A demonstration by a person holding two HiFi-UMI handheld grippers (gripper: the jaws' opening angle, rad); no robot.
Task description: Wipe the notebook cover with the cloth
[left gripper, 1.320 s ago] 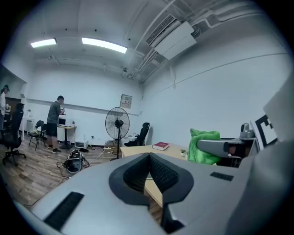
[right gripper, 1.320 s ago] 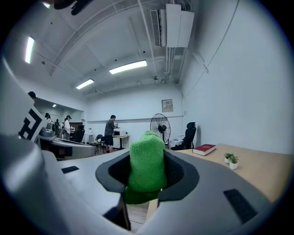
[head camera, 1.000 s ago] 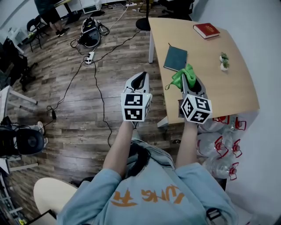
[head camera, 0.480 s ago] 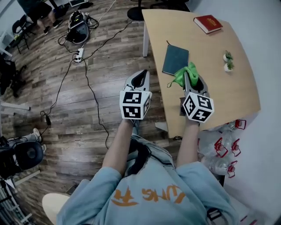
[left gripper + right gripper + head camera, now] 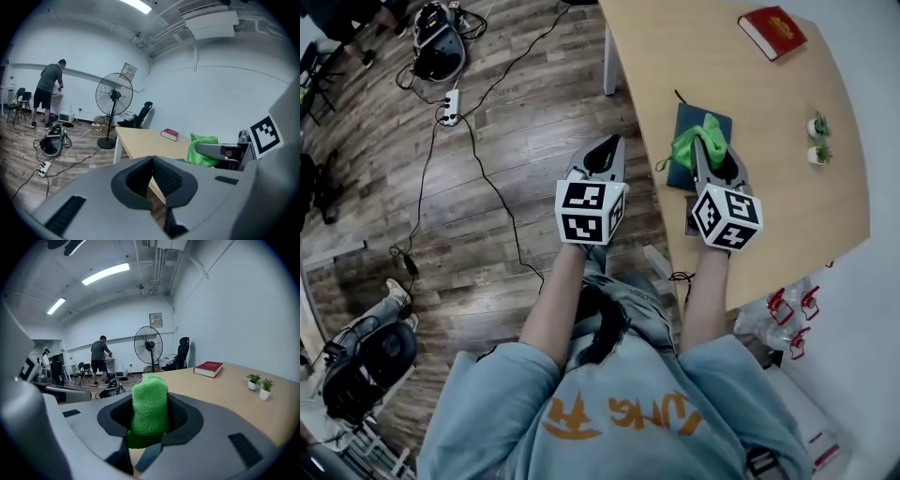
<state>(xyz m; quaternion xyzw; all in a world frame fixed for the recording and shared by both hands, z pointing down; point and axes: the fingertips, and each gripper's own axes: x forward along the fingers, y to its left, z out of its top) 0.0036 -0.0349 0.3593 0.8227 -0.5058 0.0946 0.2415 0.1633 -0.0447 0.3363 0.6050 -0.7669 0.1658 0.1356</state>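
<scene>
Looking steeply down from the head view, a person in a light blue shirt holds out a gripper in each hand, each bearing a cube with black and white square markers. The right gripper [image 5: 706,150] reaches over the near edge of a pale wooden table [image 5: 778,178]. Its jaws are pressed onto a bunched bright green cloth [image 5: 696,143], and in the right gripper view the cloth fills the gap between them and stands up above them as a rounded wad. A dark teal notebook [image 5: 692,119] lies flat and closed on the table near its left edge. From above, the cloth overlaps the near half of the notebook, and it seems to hang just over the cover, though no view shows clearly whether cloth and cover touch.

The left gripper [image 5: 607,146] is held over the wood-plank floor [image 5: 516,159], just beside the table's left edge and level with the right gripper. In the left gripper view its ribbed black pads meet, with nothing between them.

Farther along the table, a red book [image 5: 772,31] lies near the far end, well apart from the notebook. Two small potted plants [image 5: 818,139] stand close together near the right edge. On the floor to the left, a black cable runs to a white power strip [image 5: 450,106]. At the far side of the room stands a pedestal fan [image 5: 114,96], and a person [image 5: 49,91] faces away beside a desk.
</scene>
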